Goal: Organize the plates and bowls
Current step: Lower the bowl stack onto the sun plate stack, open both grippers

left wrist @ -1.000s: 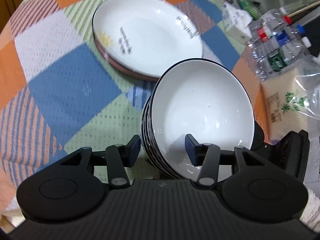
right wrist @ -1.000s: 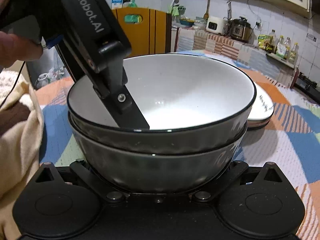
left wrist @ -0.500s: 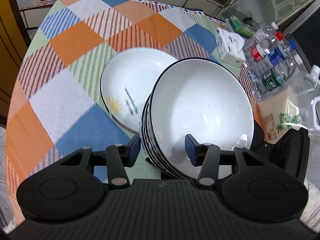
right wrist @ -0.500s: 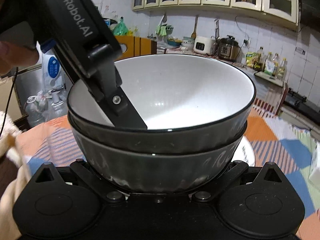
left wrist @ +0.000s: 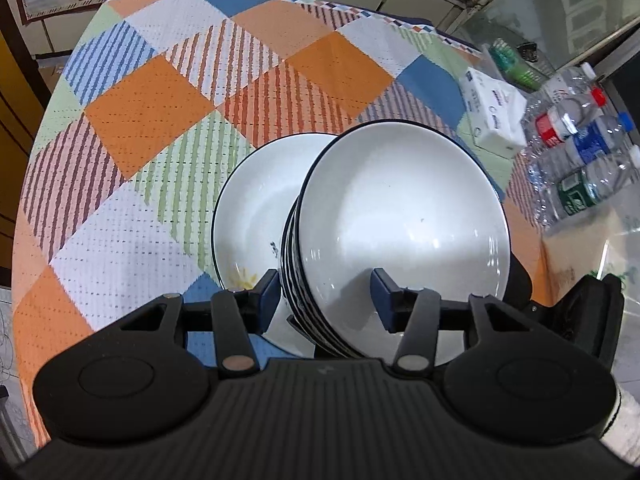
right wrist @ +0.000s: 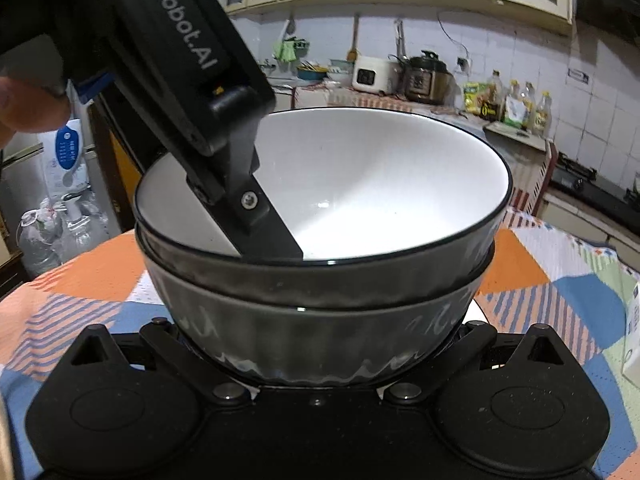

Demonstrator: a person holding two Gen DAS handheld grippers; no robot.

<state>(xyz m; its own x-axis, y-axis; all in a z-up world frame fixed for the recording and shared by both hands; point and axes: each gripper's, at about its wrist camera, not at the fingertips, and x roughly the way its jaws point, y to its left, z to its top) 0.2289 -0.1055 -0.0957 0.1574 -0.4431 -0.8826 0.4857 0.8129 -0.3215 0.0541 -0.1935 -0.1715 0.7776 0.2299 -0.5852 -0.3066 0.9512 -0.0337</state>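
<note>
The left tongs (left wrist: pixel 324 296) pinched the near rim of the stacked bowls (left wrist: pixel 404 220), one finger inside, one outside, holding them above the white plate (left wrist: pixel 252 224) on the checked worktop (left wrist: pixel 140 128). The right tongs (right wrist: pixel 320 360) spread wide around the lower bowl (right wrist: pixel 320 340); whether the fingers touched it I could not tell.

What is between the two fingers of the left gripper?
The near wall of the stacked bowls: the left gripper straddles the rim, one finger inside and one outside, as the left wrist view shows.
</note>
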